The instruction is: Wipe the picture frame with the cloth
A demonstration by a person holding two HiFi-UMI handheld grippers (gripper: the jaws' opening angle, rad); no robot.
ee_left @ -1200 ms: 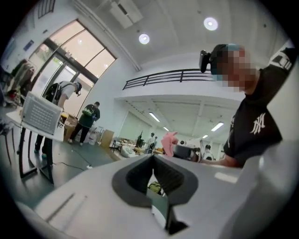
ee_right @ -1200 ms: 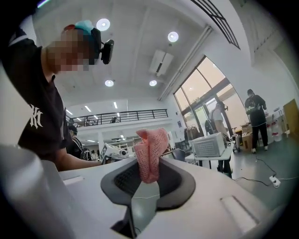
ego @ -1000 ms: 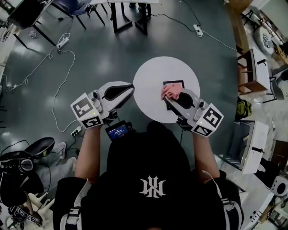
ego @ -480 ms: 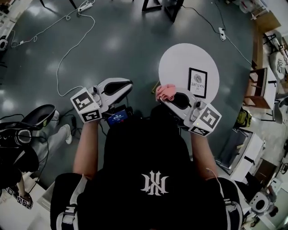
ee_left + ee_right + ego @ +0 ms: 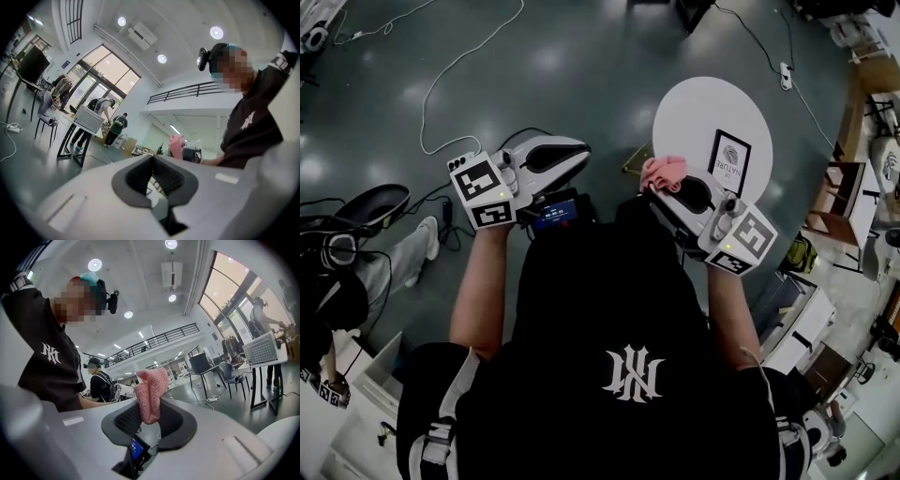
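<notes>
One cloth point(image 5: 662, 172) pinched in right tongs point(image 5: 664, 190), picture frame point(image 5: 729, 161) near

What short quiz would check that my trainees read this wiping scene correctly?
1. True or false: the picture frame lies on the floor.
2. What does the right hand-held gripper hold? A) a pink cloth B) a sponge C) nothing
3. Fill in: the left hand-held gripper holds ____.

Key:
1. False. It lies on the round white table.
2. A
3. nothing
</notes>
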